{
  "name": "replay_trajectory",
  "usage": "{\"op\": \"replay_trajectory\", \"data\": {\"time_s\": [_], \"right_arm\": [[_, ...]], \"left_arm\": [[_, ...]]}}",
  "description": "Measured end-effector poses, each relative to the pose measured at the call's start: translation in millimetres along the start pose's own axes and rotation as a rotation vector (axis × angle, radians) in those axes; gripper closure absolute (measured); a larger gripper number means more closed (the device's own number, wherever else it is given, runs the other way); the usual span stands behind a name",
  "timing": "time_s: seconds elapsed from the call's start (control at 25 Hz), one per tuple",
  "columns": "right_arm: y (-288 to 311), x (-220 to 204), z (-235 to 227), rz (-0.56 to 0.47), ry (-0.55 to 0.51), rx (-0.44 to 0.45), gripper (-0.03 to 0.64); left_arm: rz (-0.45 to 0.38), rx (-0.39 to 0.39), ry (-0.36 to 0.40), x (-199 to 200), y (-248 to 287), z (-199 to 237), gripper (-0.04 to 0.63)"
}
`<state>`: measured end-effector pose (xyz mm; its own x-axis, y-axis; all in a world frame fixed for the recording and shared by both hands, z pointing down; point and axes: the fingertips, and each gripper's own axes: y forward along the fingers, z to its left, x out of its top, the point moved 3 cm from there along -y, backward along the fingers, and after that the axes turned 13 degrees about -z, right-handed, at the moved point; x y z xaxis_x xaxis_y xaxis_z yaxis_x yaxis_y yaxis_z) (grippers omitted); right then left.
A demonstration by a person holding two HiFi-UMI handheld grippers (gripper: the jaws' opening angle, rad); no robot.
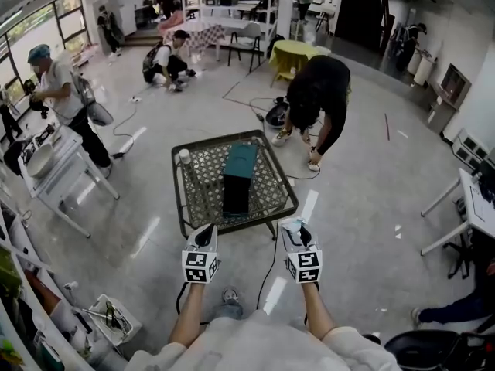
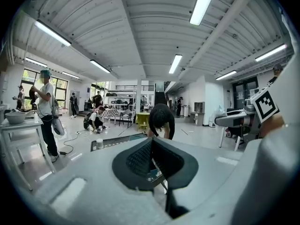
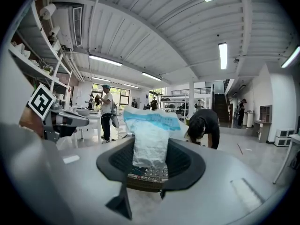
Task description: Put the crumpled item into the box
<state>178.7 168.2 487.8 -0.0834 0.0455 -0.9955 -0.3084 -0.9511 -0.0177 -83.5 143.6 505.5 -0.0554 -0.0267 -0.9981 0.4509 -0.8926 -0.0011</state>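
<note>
Right gripper (image 3: 150, 162) clamped on crumpled white-blue bag (image 3: 150, 135) | left gripper (image 2: 151, 158) jaws together, empty | dark box (image 1: 237, 180) on mesh desk (image 1: 203, 184), contents not discernible

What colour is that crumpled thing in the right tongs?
The crumpled bag is white with a light blue band near its top; the right gripper view shows it best.

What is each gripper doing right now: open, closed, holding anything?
Left gripper: closed, holding nothing.
Right gripper: closed on a crumpled white and blue bag.
</note>
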Motion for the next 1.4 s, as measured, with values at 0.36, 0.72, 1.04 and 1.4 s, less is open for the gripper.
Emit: {"op": "replay_trajectory", "data": {"time_s": [0.36,0.72,1.04,1.4], "right_arm": [[109.4,5.1,10.8,0.008,-0.02,-0.011,0.453],[190.5,1.3,13.4,0.006,-0.026,-0.034,0.453],[211.7,-13.2,-3.8,0.049,-0.01,-0.059,0.453],[269.1,-31.3,-28.8,0.056,0.007,-0.036,0.453]], "left_arm": [[-0.003,-0.017,-0.014,6.4,73.5,86.2,0.592],[-0.016,-0.035,-0.013,11.0,138.1,151.0,0.592],[0.026,-0.061,-0.021,-2.3,170.9,158.6,0.592],[0.058,-0.041,-0.03,-18.4,221.7,176.2,0.592]]}}
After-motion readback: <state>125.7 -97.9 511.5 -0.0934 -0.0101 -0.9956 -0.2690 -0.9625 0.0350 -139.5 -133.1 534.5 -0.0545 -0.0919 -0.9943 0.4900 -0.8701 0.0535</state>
